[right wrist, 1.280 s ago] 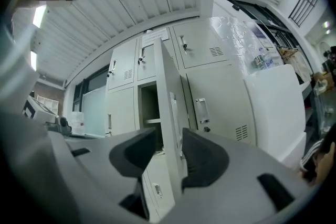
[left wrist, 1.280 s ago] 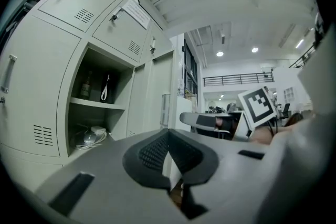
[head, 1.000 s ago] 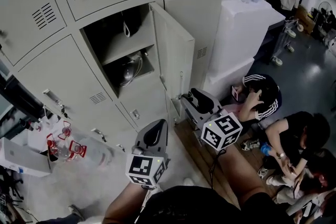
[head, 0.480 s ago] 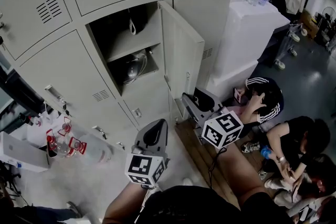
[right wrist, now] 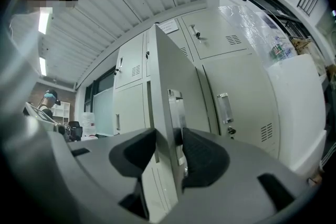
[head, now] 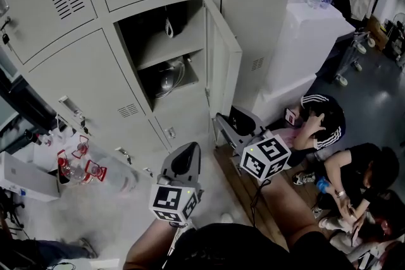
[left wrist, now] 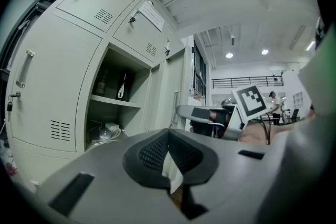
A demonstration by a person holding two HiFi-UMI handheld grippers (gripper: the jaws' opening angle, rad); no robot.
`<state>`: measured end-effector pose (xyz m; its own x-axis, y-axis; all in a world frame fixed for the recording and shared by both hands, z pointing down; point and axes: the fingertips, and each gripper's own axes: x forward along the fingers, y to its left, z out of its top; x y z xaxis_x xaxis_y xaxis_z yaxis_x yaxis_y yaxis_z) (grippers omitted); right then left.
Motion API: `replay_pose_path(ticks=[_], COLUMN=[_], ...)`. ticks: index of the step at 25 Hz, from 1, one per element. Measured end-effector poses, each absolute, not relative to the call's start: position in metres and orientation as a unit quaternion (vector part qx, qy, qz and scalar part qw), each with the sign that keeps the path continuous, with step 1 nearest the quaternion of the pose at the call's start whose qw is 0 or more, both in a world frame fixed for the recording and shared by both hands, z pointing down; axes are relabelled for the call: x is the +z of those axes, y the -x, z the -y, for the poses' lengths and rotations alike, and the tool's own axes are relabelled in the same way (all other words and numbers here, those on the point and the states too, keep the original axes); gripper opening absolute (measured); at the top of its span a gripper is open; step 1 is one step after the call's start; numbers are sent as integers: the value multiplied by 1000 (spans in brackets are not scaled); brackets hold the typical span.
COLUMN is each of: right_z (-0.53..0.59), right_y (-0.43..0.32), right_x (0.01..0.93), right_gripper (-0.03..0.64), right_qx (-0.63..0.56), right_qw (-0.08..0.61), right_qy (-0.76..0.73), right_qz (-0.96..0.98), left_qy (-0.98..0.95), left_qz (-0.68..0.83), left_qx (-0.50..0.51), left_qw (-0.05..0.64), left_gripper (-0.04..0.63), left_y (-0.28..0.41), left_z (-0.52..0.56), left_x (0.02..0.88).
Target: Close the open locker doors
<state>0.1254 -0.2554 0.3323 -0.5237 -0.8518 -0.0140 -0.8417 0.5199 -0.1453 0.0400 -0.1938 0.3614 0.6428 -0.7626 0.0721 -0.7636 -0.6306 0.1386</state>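
Note:
One grey locker door (head: 224, 66) stands open, edge-on to me, beside its compartment (head: 161, 54), which holds a shelf and cables. My right gripper (head: 220, 125) is at the door's lower free edge. In the right gripper view the door's edge (right wrist: 163, 86) and its metal handle plate (right wrist: 176, 107) run between the pads, and the right gripper (right wrist: 169, 147) has just been closing onto them, with the pads touching both sides. My left gripper (head: 187, 152) hangs lower left, away from the lockers; seen from its own camera, the left gripper (left wrist: 169, 136) is shut and holds nothing.
The neighbouring locker doors are closed. A white cabinet (head: 304, 41) with water bottles stands right of the lockers. People sit on the floor at the right (head: 329, 129). Red-and-white items (head: 79, 164) and a white box (head: 25, 177) lie on the floor at the left.
The open door now shows a narrower face, turned somewhat toward its frame. My right gripper has stayed at the door's lower edge, and both grippers have shifted slightly toward the lockers.

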Motion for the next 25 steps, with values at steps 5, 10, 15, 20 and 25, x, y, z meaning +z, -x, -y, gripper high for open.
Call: replay_pose_path(ticks=[5,10,15,20,25], right_z=[259,266,274,285,296], right_y=[-102,-76,-49,-27,-8], right_x=[332,332,333,333,333], right_gripper=[158,160,158,156,156], right_qx=[-59,-57,-56,-54,-53], right_qw=[42,42,40,42,44], right_qy=[475,464,453,447,445], right_qz=[-877,-883,-889,-892,-893], left_qy=[-895,-886,-878,-872,-867], left_qz=[438,456,472,482,491], left_qx=[5,7,8,8,9], left_qw=[81,83,83,81,82], left_gripper=[5,5,5,5,5], left_y=[-18,8,31,50,68], left_z=[194,196,199,203,208], left_x=[363,365,365,364,367])
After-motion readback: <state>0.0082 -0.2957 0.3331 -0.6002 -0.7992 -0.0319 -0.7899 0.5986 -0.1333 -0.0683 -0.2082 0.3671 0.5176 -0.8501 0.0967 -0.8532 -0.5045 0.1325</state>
